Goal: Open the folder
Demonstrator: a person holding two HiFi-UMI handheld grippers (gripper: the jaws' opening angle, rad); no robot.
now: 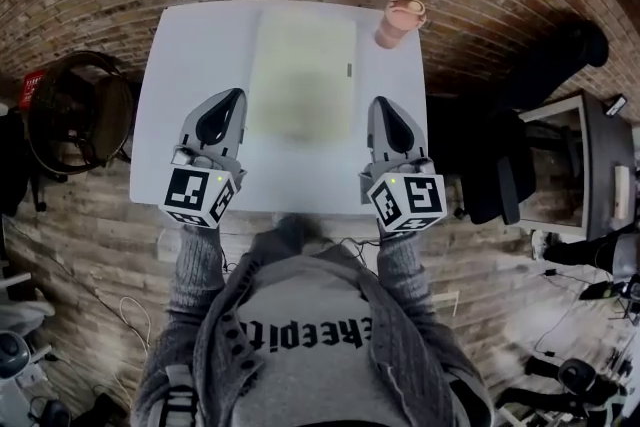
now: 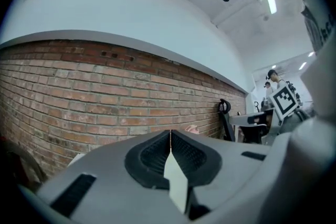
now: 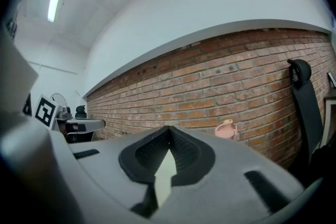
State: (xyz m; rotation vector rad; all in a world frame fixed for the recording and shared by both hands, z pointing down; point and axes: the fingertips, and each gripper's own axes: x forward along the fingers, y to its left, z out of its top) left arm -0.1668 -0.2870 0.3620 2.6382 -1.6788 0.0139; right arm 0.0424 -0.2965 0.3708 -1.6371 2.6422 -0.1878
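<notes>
Pale folder (image 1: 302, 75) lies closed on white table (image 1: 190, 65), its small mark unreadable. Left gripper (image 1: 234, 96) and right gripper (image 1: 381, 103): jaws together, empty.

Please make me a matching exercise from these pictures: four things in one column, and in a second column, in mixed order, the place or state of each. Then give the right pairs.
Things:
1. folder
2. pink cup
3. left gripper
4. right gripper

Places or states:
A. at the far right corner of the white table
B. shut, at the folder's right side
C. flat and closed, in the middle of the table
D. shut, at the folder's left side

Pairs: 1-C, 2-A, 3-D, 4-B
</notes>
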